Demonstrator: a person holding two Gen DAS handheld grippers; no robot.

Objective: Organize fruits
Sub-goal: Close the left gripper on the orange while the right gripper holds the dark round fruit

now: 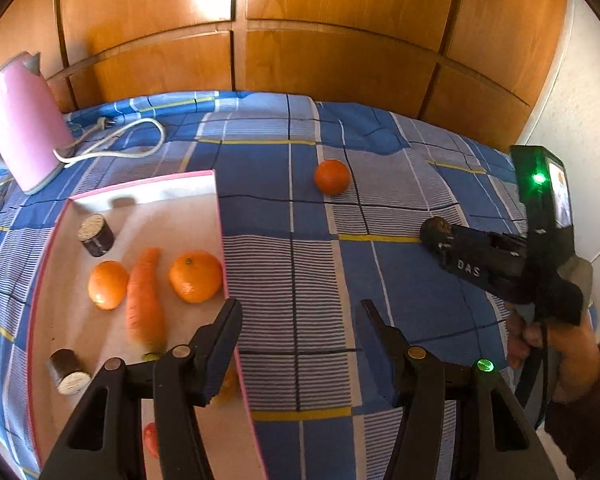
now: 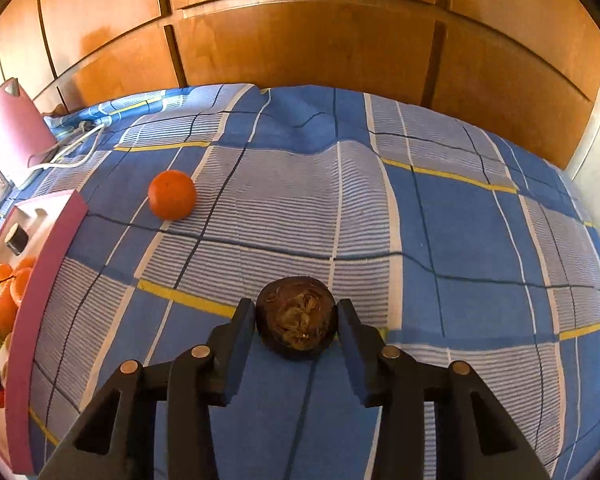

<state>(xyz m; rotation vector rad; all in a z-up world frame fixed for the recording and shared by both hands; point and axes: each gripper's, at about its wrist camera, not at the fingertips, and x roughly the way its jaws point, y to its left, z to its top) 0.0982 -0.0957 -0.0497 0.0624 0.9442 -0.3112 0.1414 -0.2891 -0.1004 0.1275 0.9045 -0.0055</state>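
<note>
While the right gripper (image 2: 296, 320) has its fingers pressed against both sides of a dark round fruit (image 2: 296, 326) low over the checked bedspread (image 2: 460, 240), the left gripper (image 1: 300, 320) holds nothing, fingers apart, one finger over the pink-edged tray (image 1: 220, 216) and the other over the cloth. The grip sits on the fruit's curved flanks, so I judge a quick lift could let it roll free. Inside the tray lie two oranges (image 1: 196, 276), a carrot (image 1: 144, 296) and two dark cylinders (image 1: 96, 235); carrying across, the fruit could clip the tray's raised wall. Farther off, a loose orange (image 2: 172, 195) rests on the bedspread, apt to roll if the cloth is nudged
</note>
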